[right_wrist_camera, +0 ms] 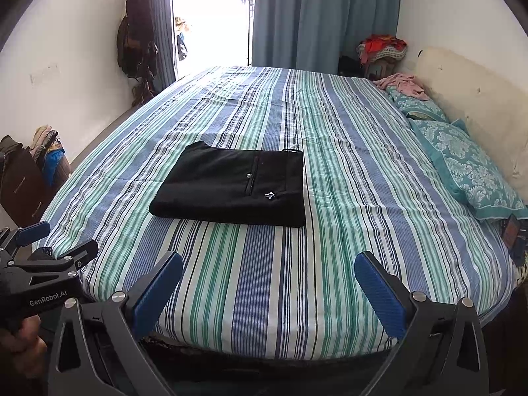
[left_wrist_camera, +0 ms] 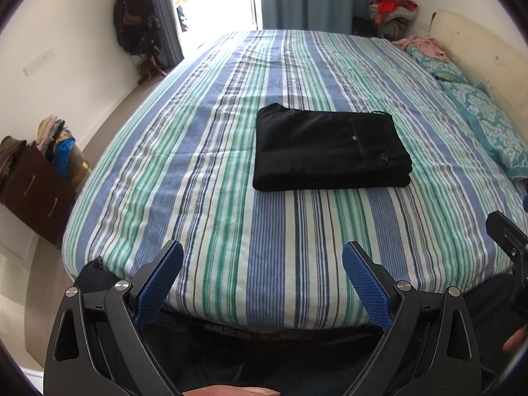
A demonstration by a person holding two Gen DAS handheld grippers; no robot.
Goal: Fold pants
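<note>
1 pair of black pants (left_wrist_camera: 331, 150) (right_wrist_camera: 231, 186), folded into a flat rectangular stack. 1 bed w/ striped bedsheet (left_wrist_camera: 270, 257) (right_wrist_camera: 264, 280). 2 teal patterned pillows (left_wrist_camera: 491, 128) (right_wrist_camera: 468, 168) at the headboard (right_wrist_camera: 475, 99) side, 1 pink cloth (right_wrist_camera: 401, 84) just beyond them. 2 grippers.

Left gripper (left_wrist_camera: 262, 279) (right_wrist_camera: 56, 242): jaws spread wide, nothing between them, blue pads (left_wrist_camera: 158, 288) touching nothing; it hovers over the bed's near edge, well apart from the pants. In right wrist view it shows at far left, held in a hand (right_wrist_camera: 19, 346), jaws also parted.

Right gripper (right_wrist_camera: 269, 287) (left_wrist_camera: 508, 241): jaws spread wide, empty, pads (right_wrist_camera: 382, 297) clear of the sheet, also at the near edge, well apart from the pants. In left wrist view only one black finger of it shows at far right.

Pants lie on the sheet around mid-bed, nearer the near edge than the far one, touching neither gripper. Long axis runs across the stripes, side to side toward the pillows. Waistband end w/ back pocket, button and small white logo (right_wrist_camera: 270, 194) points to the pillow side; the rounded folded end points away from the pillows. Top layer flat, edges roughly aligned; layer count can't tell.

Beyond the bed: blue curtains (right_wrist_camera: 316, 16), bright doorway, dark clothes hanging on the wall.
</note>
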